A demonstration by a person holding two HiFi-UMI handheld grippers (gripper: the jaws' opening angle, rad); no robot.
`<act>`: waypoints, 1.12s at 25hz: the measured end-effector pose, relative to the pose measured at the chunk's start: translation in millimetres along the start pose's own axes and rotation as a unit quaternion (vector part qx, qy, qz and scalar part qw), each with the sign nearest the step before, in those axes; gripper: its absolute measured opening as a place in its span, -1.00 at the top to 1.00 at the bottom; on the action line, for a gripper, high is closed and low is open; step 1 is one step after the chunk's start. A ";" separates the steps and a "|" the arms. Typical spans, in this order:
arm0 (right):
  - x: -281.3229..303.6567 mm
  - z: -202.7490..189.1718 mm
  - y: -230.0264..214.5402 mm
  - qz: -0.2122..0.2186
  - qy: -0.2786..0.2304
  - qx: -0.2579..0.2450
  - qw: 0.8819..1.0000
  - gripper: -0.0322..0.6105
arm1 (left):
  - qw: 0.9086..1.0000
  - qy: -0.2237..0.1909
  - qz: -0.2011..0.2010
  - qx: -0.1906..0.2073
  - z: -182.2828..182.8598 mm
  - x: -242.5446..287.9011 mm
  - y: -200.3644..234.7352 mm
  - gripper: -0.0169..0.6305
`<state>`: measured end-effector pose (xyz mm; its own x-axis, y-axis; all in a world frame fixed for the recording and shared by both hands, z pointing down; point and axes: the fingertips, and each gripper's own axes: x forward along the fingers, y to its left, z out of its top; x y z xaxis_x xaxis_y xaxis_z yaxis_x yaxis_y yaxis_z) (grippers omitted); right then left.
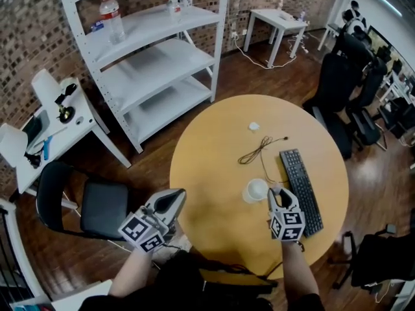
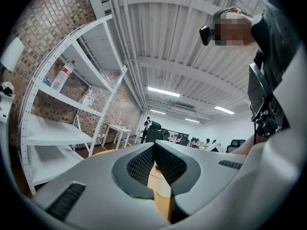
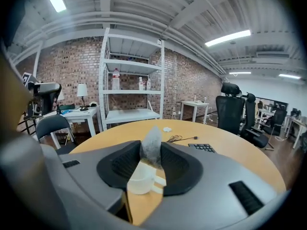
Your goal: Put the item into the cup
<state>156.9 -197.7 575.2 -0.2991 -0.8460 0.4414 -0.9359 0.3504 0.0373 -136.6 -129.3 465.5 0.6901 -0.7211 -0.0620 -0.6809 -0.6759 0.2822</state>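
So, we've got the right gripper (image 1: 277, 192) sitting low over the round wooden table (image 1: 214, 148), a bit right of centre in the head view. In the right gripper view its jaws are clamped on the item (image 3: 151, 145), a small greyish mesh sachet that pokes up between the pads. The sachet hangs right above the white cup (image 3: 140, 178), which shows just below the jaws in that view. We can't tell whether the bottom of the sachet touches the cup's rim.

From the head view the cup (image 1: 255, 190) stands upright just to the left of the right gripper, and the black keyboard (image 1: 301, 190) lies just beside it on the other side. Higher up the frame a thin black cable (image 1: 256, 151) curls on the tabletop, and a small white object (image 1: 253, 126) sits above that, well apart from the cup.

Our left gripper (image 1: 170, 203) is off the table's edge at the lower left, next to a black chair (image 1: 91, 206). In the left gripper view its jaws are pressed together at the tips with nothing between them. A white shelf unit (image 1: 149, 57) fills the upper left.
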 end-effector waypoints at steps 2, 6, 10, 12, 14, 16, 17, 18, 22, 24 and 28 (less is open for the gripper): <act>10.8 3.6 13.3 0.015 -0.003 -0.009 1.000 0.46 | 1.000 -0.005 0.008 0.000 2.3 -4.9 2.9 0.97; 27.8 -1.2 26.5 0.029 0.008 -0.014 0.999 0.46 | 1.000 -0.001 0.028 -0.001 -0.6 -18.4 12.2 0.97; 35.5 -9.6 32.9 0.040 0.022 0.004 0.999 0.25 | 0.999 -0.004 0.052 -0.005 0.1 -32.6 24.1 0.97; 34.0 -8.0 32.5 0.039 0.016 0.013 0.999 0.24 | 0.998 -0.003 0.055 -0.005 0.2 -34.4 26.9 0.97; 31.2 -5.6 30.1 0.036 0.010 0.023 0.999 0.23 | 0.999 0.000 0.052 -0.003 -0.4 -32.2 28.2 0.97; 25.5 -2.1 26.1 0.031 0.000 0.035 0.999 0.23 | 0.999 0.003 0.046 -0.002 -1.1 -28.1 28.2 0.97; 21.2 0.5 23.8 0.027 -0.007 0.041 0.999 0.23 | 0.999 0.005 0.042 -0.001 -1.4 -25.4 28.0 0.97; 15.8 3.8 21.4 0.024 -0.015 0.047 0.999 0.23 | 0.999 0.007 0.037 0.000 -1.5 -22.2 27.7 0.97; -20.9 23.4 9.4 0.020 -0.069 0.079 0.994 0.23 | 1.000 0.011 0.006 0.003 -1.1 -3.5 23.2 0.97; -47.3 32.4 -2.6 0.012 -0.102 0.093 0.990 0.24 | 1.000 0.014 -0.012 0.005 -1.9 8.9 18.4 0.97; -105.9 41.4 -34.5 -0.028 -0.172 0.127 0.976 0.29 | 0.998 0.017 -0.053 0.011 -0.7 40.1 7.9 0.97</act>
<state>213.2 -136.8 490.0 -0.2503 -0.9612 0.1155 -0.9554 0.2260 -0.1900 -114.1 -163.5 465.9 0.7667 -0.6395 -0.0569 -0.6084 -0.7519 0.2540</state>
